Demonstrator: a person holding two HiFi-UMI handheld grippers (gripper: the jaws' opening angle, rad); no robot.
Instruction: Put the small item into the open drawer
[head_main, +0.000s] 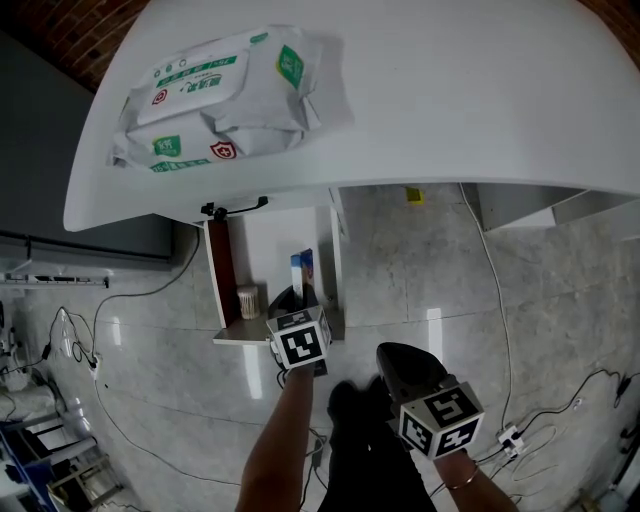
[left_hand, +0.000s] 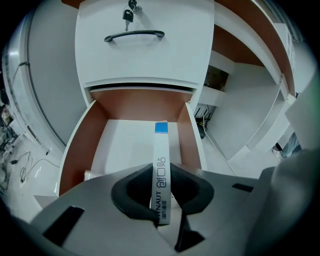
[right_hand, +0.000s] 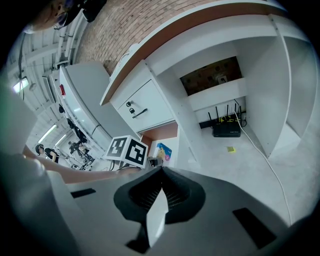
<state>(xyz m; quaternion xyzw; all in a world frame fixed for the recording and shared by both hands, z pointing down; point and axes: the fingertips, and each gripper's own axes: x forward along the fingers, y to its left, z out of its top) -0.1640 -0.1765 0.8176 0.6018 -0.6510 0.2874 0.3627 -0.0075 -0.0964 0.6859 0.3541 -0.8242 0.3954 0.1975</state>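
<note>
White slim box (left_hand: 161, 145) sits clamped in left tongs (left_hand: 161, 172) over the open drawer (left_hand: 86, 142), right tongs (right_hand: 161, 174) closed.

— How was the light?
— Bright and even, from overhead. The open drawer (head_main: 270, 250) was lit right to its bottom, and the glossy floor tiles (head_main: 400, 260) either side of it bore pale glare patches.
— And sharpness?
— Crisp at the drawer, soft nearest the lens. Fisheye bowed the straight edges, and the gripper views' corners went black.

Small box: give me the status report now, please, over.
Left gripper shut on small box, edge-on, pointing into open drawer. Right gripper shut, empty. Nothing seen blocking the drawer.
</note>
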